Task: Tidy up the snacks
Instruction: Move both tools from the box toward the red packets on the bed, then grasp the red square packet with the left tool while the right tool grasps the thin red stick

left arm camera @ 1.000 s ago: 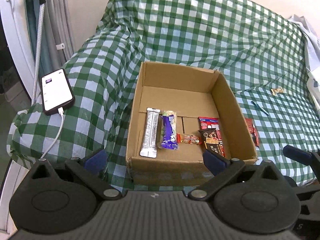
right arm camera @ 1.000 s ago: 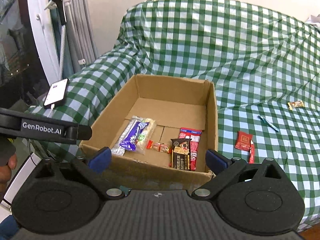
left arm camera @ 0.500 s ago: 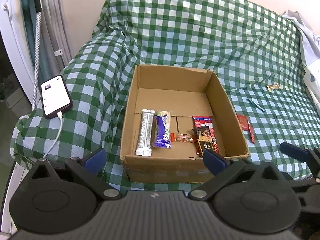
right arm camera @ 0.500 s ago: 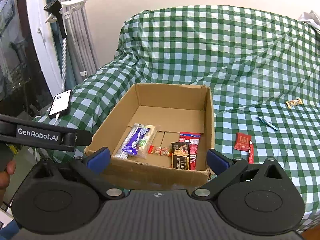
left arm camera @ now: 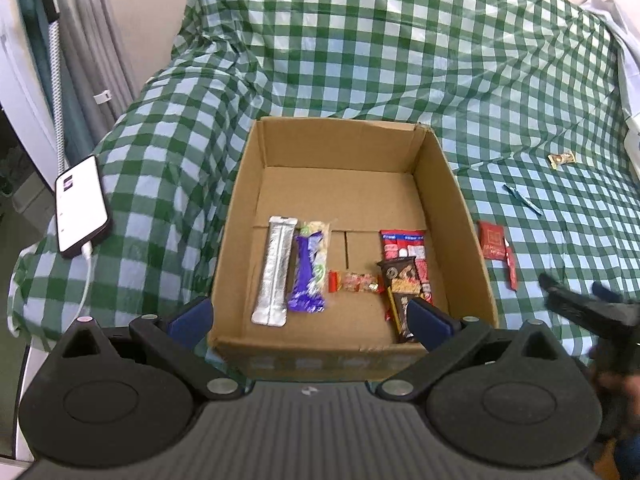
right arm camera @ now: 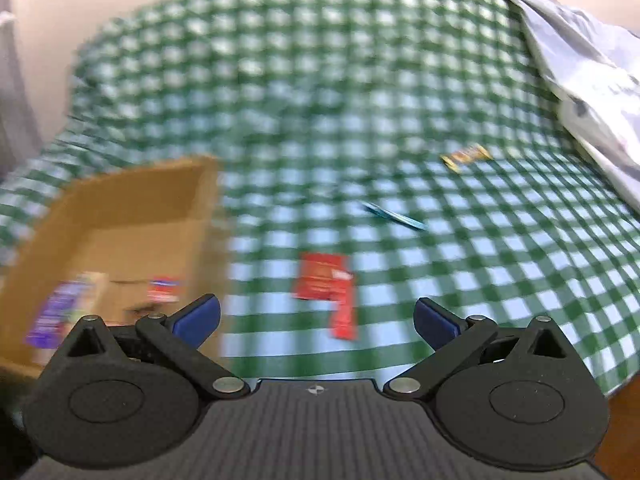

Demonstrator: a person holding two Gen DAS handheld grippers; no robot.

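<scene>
Left gripper [left arm camera: 310, 316] is spread, empty, above the box [left arm camera: 452, 200] of snacks. Right gripper [right arm camera: 316, 314] is spread, empty, above the red packet [right arm camera: 322, 276] on the cloth [right arm camera: 460, 280].

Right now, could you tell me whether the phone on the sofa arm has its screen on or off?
On. The phone lies face up on the checked cover, its screen lit white, with a white cable plugged into its near end.

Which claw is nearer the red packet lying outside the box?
Right. The right claw is open just in front of the red packet; the left claw sits at the box, packet off to its right.
</scene>
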